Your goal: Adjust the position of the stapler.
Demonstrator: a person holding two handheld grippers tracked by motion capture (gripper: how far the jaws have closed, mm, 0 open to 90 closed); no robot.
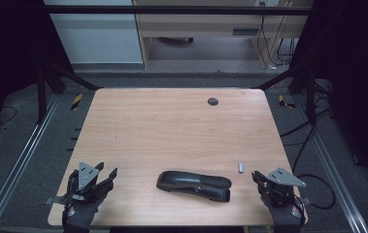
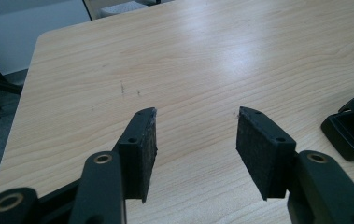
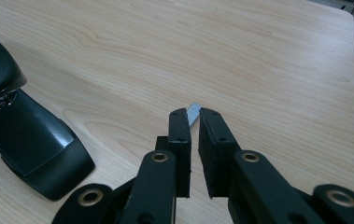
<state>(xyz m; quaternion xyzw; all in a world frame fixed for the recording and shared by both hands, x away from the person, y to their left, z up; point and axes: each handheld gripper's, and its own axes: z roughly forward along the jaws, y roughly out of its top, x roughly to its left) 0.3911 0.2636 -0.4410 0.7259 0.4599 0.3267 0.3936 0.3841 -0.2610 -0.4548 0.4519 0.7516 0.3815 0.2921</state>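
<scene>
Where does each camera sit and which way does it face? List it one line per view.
High view: above the person's side, facing forward and down on the table; gloved hands hold the left gripper and right gripper.
Left gripper view: rides the left gripper, looking along its parted jaws across the table.
Right gripper view: rides the right gripper, its jaws nearly together, toward the staple strip.
Shared: the black stapler lies in all three.

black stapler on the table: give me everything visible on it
The black stapler is long and low, with a glossy, plastic-looking body: a rounded top arm over a flat base, and a small metal part where the two meet in the right gripper view. It lies closed and flat on the wooden table, near the front edge, lengthwise between the two tools. Nothing touches it but the table.
</scene>
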